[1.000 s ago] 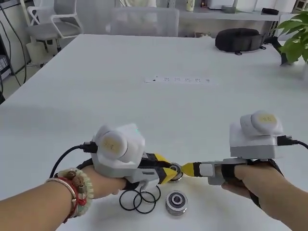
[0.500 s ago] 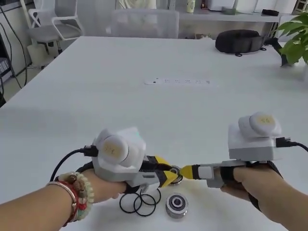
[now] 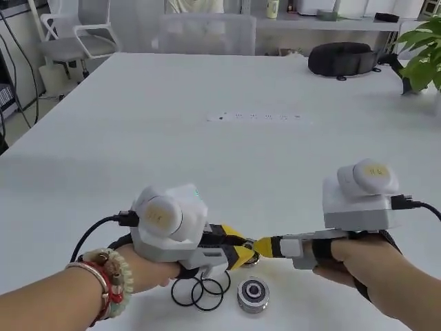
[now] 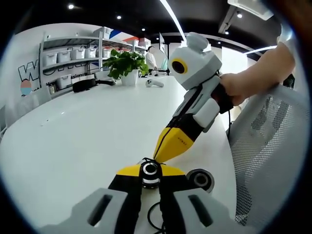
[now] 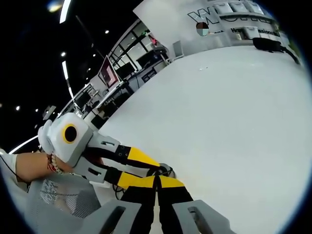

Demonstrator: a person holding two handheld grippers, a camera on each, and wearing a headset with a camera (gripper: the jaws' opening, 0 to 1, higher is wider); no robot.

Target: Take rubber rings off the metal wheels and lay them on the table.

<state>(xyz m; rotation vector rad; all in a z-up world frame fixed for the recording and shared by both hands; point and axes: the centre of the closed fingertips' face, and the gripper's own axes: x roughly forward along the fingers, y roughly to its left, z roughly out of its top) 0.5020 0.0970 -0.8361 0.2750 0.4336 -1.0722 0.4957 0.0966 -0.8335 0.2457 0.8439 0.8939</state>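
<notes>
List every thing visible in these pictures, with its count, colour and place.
table: one, white
metal wheels: two, silver; one gripped, one loose on the table
rubber rings: about three, black, overlapping on the table beside the loose wheel
bag: one, black, table's far end
potted plant: one, green, far right
office chair: one, grey, far left
left gripper: one, yellow-tipped, shut on a metal wheel
right gripper: one, yellow-tipped, shut, tip at that wheel
</notes>
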